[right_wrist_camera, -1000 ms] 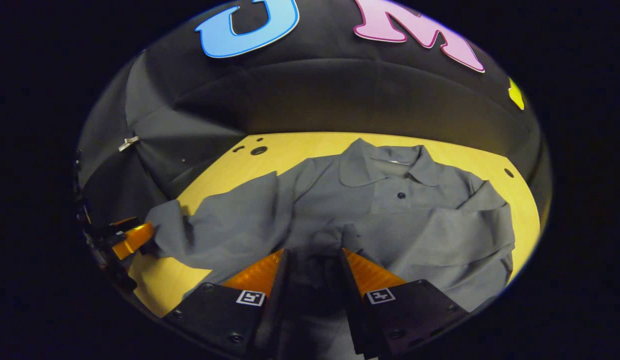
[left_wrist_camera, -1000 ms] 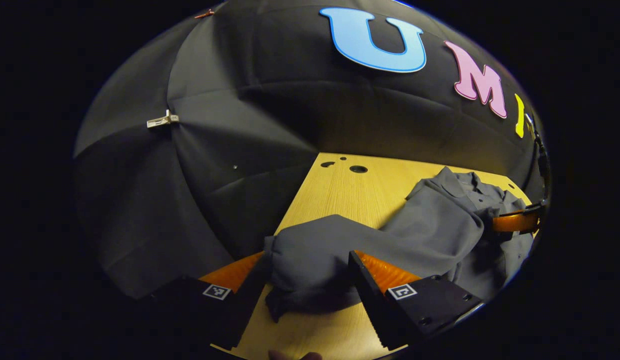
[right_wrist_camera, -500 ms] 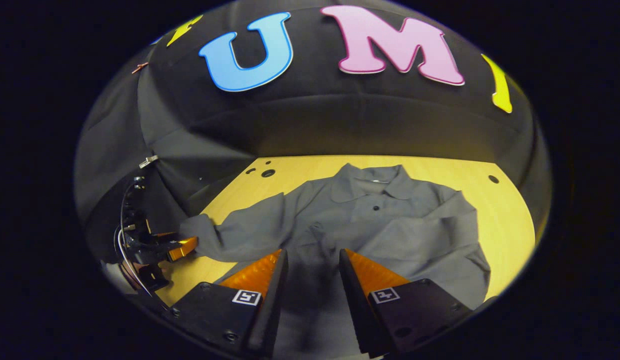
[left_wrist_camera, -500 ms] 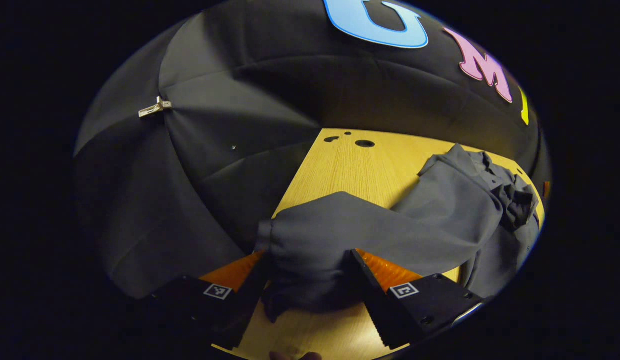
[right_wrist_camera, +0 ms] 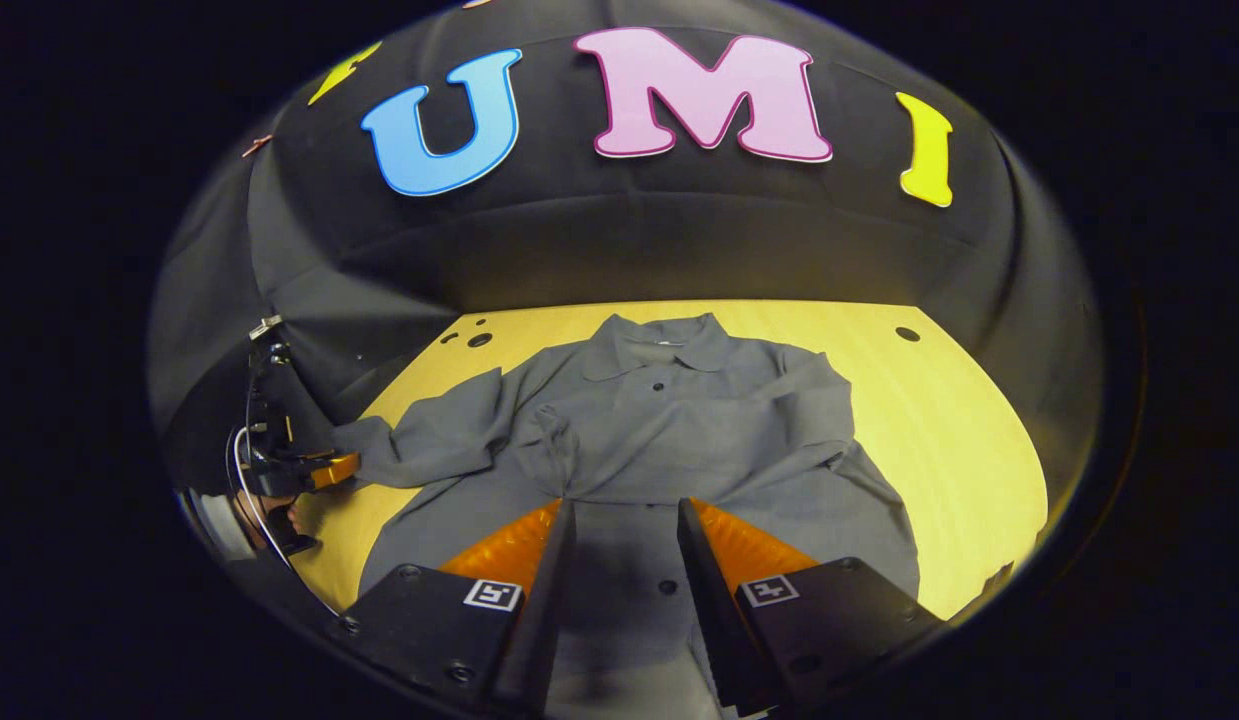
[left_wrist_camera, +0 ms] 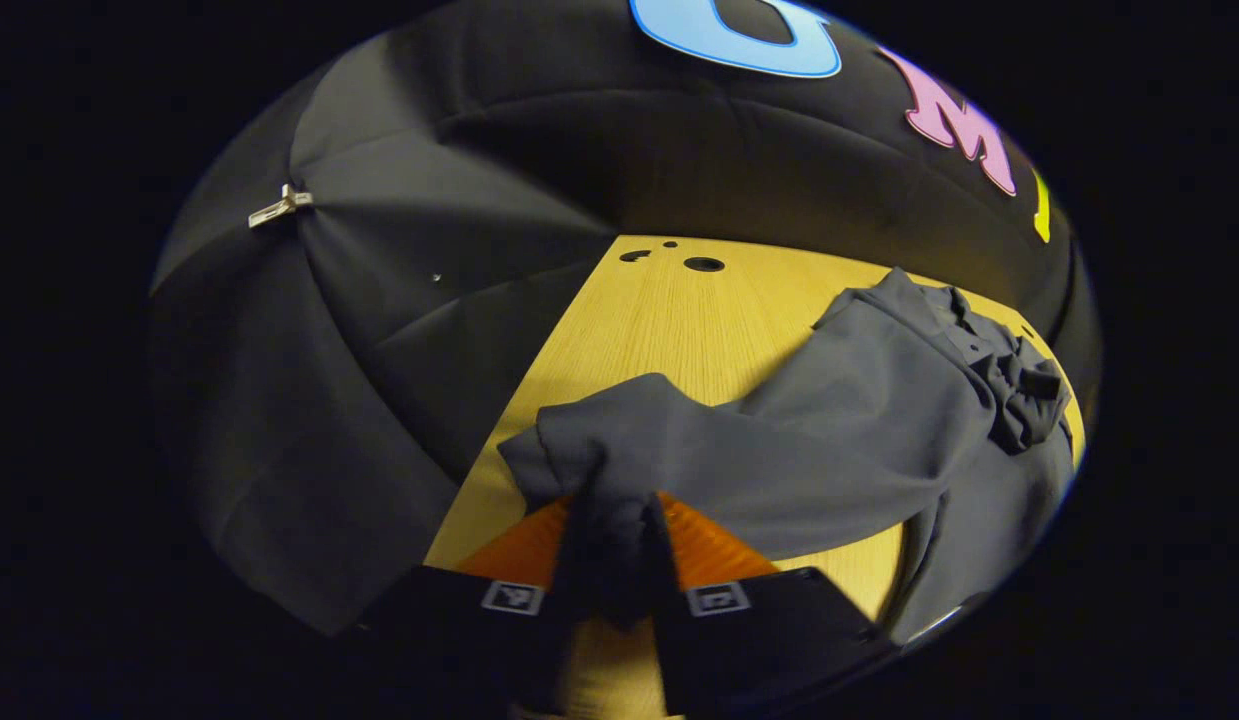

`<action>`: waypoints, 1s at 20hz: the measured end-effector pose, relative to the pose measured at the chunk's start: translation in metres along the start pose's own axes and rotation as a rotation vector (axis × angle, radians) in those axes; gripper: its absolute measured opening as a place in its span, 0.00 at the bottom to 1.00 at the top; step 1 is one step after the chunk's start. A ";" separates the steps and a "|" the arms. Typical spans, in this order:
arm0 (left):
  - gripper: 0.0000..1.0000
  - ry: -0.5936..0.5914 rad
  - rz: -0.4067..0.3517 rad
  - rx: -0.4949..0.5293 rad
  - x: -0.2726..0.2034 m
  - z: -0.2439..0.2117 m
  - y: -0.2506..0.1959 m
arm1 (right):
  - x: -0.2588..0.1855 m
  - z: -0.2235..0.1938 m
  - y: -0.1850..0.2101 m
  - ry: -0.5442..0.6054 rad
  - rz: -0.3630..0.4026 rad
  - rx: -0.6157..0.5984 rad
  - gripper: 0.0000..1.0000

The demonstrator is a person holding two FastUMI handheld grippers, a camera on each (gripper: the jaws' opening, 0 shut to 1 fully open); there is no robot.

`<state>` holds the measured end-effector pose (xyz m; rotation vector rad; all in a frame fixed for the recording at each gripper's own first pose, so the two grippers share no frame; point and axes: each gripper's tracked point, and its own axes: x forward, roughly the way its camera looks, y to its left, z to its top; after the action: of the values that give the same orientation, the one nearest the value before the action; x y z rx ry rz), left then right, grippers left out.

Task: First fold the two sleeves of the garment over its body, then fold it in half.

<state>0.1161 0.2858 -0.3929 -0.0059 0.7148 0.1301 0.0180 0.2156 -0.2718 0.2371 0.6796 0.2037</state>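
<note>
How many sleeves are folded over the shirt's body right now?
1. The folded sleeve lies across the shirt chest in the right gripper view; the other sleeve stretches out sideways, its cuff clamped in the left gripper.

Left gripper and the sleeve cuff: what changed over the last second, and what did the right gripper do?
The left gripper closed from open onto the sleeve cuff, bunching it. The right gripper, still open, pulled back from the shirt, leaving the right sleeve folded across the body. The shirt stays on the table.
</note>
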 end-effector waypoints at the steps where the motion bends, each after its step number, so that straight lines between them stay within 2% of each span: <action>1: 0.28 0.006 0.000 0.020 0.001 0.000 -0.001 | -0.003 0.002 -0.002 -0.005 0.000 0.001 0.64; 2: 0.14 0.010 0.002 0.037 -0.002 0.003 -0.002 | -0.005 0.003 -0.005 -0.009 -0.002 0.003 0.64; 3: 0.06 0.011 0.007 0.046 -0.003 0.005 -0.003 | -0.008 0.005 -0.008 -0.013 -0.001 0.005 0.64; 4: 0.09 -0.011 0.016 0.042 -0.009 0.013 -0.003 | -0.010 0.006 -0.011 -0.017 -0.003 0.007 0.64; 5: 0.06 -0.047 0.022 0.030 -0.019 0.024 -0.005 | -0.011 0.006 -0.016 -0.021 -0.007 0.011 0.64; 8: 0.05 -0.143 0.048 -0.018 -0.055 0.056 -0.004 | -0.018 0.009 -0.029 -0.034 -0.013 0.028 0.65; 12: 0.05 -0.284 0.046 -0.089 -0.110 0.114 -0.019 | -0.028 0.009 -0.054 -0.043 -0.025 0.032 0.65; 15: 0.05 -0.375 -0.003 -0.101 -0.140 0.156 -0.052 | -0.035 0.010 -0.076 -0.052 -0.042 0.025 0.65; 16: 0.08 -0.396 -0.022 -0.098 -0.148 0.168 -0.066 | -0.038 0.010 -0.085 -0.056 -0.051 0.026 0.65; 18: 0.05 -0.433 -0.065 -0.084 -0.162 0.188 -0.096 | -0.044 0.010 -0.099 -0.071 -0.064 0.038 0.66; 19: 0.05 -0.451 -0.089 -0.072 -0.168 0.195 -0.114 | -0.047 0.010 -0.104 -0.074 -0.063 0.046 0.67; 20: 0.05 -0.462 -0.112 -0.058 -0.174 0.201 -0.133 | -0.049 0.007 -0.109 -0.073 -0.062 0.049 0.73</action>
<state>0.1340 0.1435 -0.1325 -0.0689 0.2486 0.0412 -0.0027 0.0978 -0.2677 0.2687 0.6194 0.1183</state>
